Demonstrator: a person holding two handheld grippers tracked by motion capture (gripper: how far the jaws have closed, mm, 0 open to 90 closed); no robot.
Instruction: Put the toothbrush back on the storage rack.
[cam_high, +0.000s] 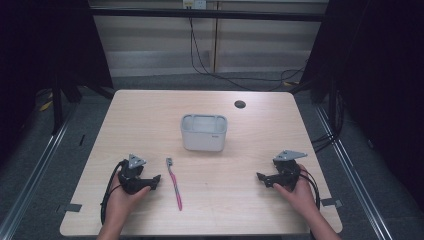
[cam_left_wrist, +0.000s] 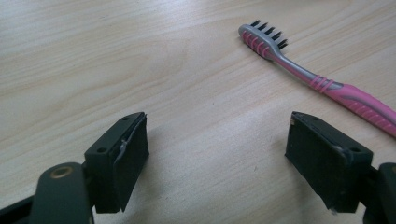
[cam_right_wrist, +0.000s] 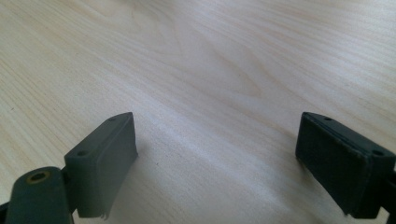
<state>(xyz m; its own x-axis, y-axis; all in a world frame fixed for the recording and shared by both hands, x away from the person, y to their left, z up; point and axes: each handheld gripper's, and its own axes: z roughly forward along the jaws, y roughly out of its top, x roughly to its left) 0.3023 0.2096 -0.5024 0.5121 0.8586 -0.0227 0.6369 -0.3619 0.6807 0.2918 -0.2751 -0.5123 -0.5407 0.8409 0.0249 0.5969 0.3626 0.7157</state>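
A pink and grey toothbrush (cam_high: 174, 183) lies flat on the wooden table, bristle head pointing away from the person. In the left gripper view the toothbrush (cam_left_wrist: 322, 84) lies ahead and to the right of the jaws. My left gripper (cam_high: 156, 181) rests on the table just left of the toothbrush, jaws wide apart over bare wood (cam_left_wrist: 217, 154). A white rectangular holder (cam_high: 203, 132) stands upright at the table's middle. At the right, my right gripper (cam_high: 262, 179) rests on the table, open (cam_right_wrist: 217, 154), nothing between its jaws.
A small round black hole (cam_high: 240, 104) sits in the tabletop behind the holder. Cables trail from each gripper toward the table's front edge (cam_high: 200, 234). Dark frame posts and floor rails flank the table.
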